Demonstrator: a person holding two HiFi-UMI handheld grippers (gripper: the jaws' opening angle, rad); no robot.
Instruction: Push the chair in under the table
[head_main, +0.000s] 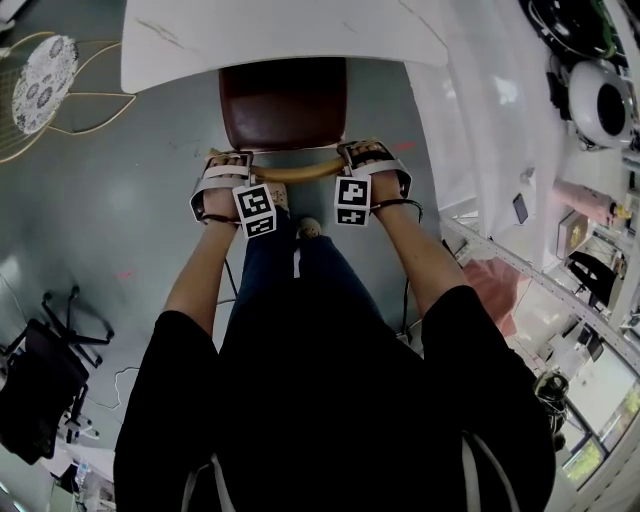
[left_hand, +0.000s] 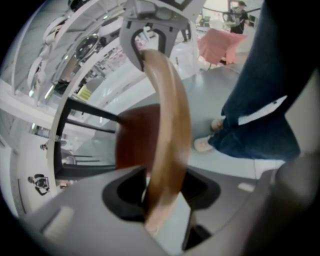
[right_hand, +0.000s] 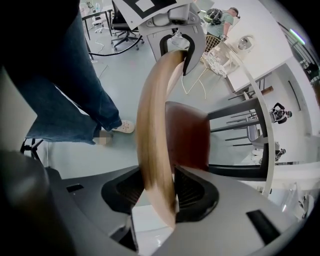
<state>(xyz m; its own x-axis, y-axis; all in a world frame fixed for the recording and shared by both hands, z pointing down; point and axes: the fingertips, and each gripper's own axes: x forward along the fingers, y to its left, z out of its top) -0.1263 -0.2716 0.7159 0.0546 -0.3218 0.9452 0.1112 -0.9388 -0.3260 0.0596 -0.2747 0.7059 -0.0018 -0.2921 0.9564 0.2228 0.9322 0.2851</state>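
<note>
The chair has a dark red-brown seat (head_main: 283, 100) and a curved wooden backrest (head_main: 300, 172). The front of the seat lies under the edge of the white table (head_main: 280, 35). My left gripper (head_main: 222, 180) is shut on the left end of the backrest and my right gripper (head_main: 375, 165) on the right end. In the left gripper view the backrest (left_hand: 167, 125) runs from between the jaws of the left gripper (left_hand: 160, 200) up to the right gripper (left_hand: 150, 30). In the right gripper view the backrest (right_hand: 155, 140) sits between the pads of the right gripper (right_hand: 160, 200), with the seat (right_hand: 187, 135) beyond.
A wire chair with a patterned cushion (head_main: 40, 80) stands at the upper left. A black office chair (head_main: 40, 380) is at the lower left. White benches with equipment (head_main: 600, 100) line the right side. The person's shoe (head_main: 308, 228) is just behind the chair.
</note>
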